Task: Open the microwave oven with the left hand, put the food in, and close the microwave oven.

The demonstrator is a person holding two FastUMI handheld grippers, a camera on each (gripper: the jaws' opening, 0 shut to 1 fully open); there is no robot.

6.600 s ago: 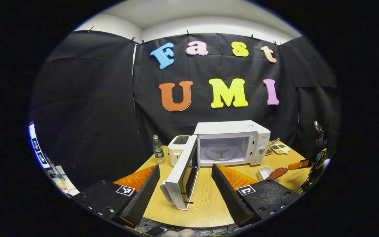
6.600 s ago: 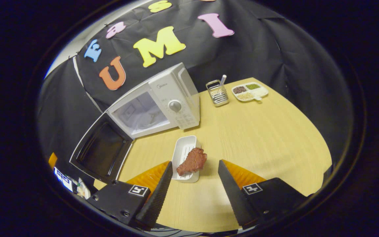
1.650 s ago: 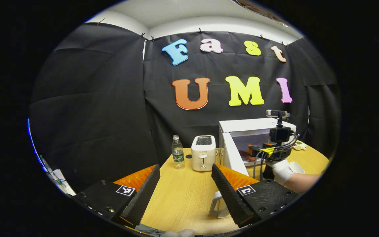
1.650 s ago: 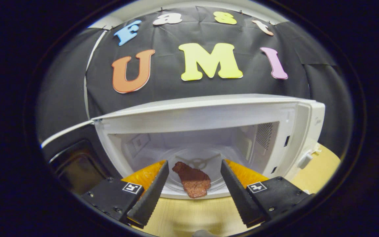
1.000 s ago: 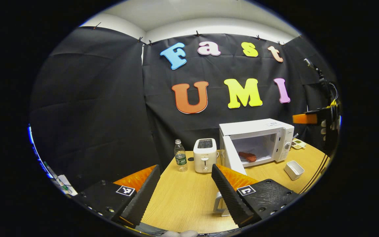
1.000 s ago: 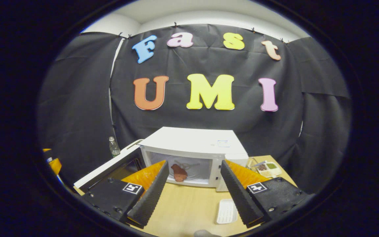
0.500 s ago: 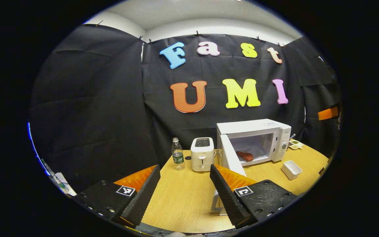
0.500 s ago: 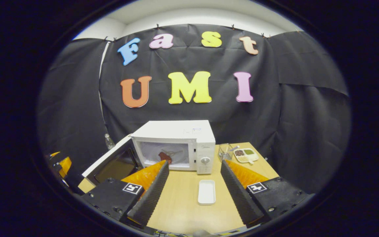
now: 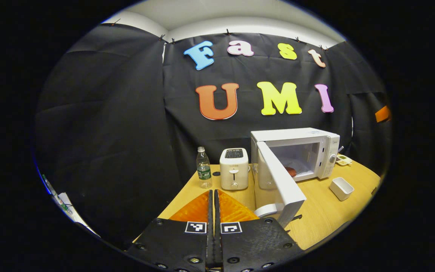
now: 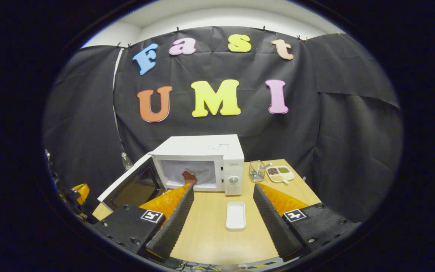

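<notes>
Standing ahead of both grippers, the microwave oven (image 10: 202, 160) is seen with its door (image 9: 279, 177) swung out; the food (image 10: 189, 176) is already laid inside (closing remains). The left gripper (image 9: 213, 211) is clenched on nothing, the right gripper (image 10: 221, 211) spread.

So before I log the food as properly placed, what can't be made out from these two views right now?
- Food: in the left gripper view the open door covers most of it; in the right gripper view it is too small to judge how it sits.
- Microwave dial markings: too small in both views.
- Divided dish: partly behind the microwave in the left gripper view.
- Left gripper: fingers closed together, nothing between them.
</notes>
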